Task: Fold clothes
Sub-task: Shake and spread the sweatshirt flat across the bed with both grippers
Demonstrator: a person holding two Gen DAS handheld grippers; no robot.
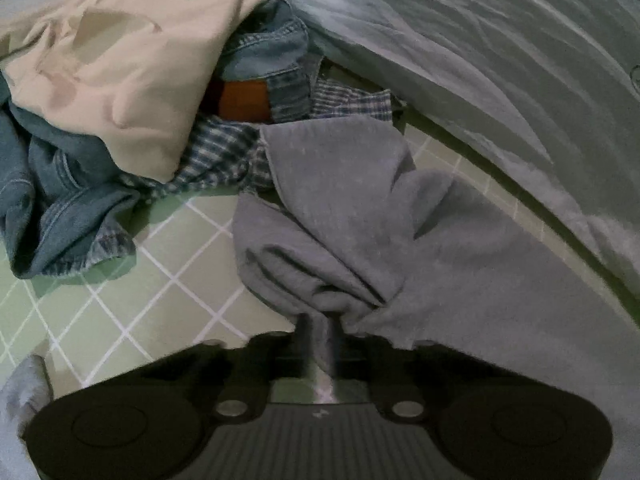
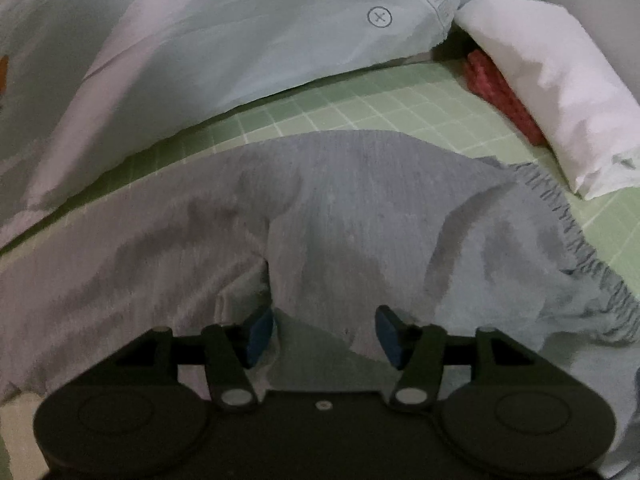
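Note:
A grey garment (image 1: pixel 360 216) lies on the green checked sheet (image 1: pixel 160 280). My left gripper (image 1: pixel 320 320) is shut on a bunched fold of it, and the cloth drapes away to the right. In the right wrist view the same grey garment (image 2: pixel 340 208) spreads flat, with its gathered waistband (image 2: pixel 576 240) at the right. My right gripper (image 2: pixel 324 332) is open just above the cloth, its blue pads (image 2: pixel 260 332) spread apart with a fold of fabric between them.
A pile of clothes sits at the left: a cream garment (image 1: pixel 120 72), denim (image 1: pixel 60 208) and a blue checked shirt (image 1: pixel 224 152). A pale quilt (image 1: pixel 480 60) runs along the back. A white pillow (image 2: pixel 552 92) and a red cloth (image 2: pixel 500 88) lie at the right.

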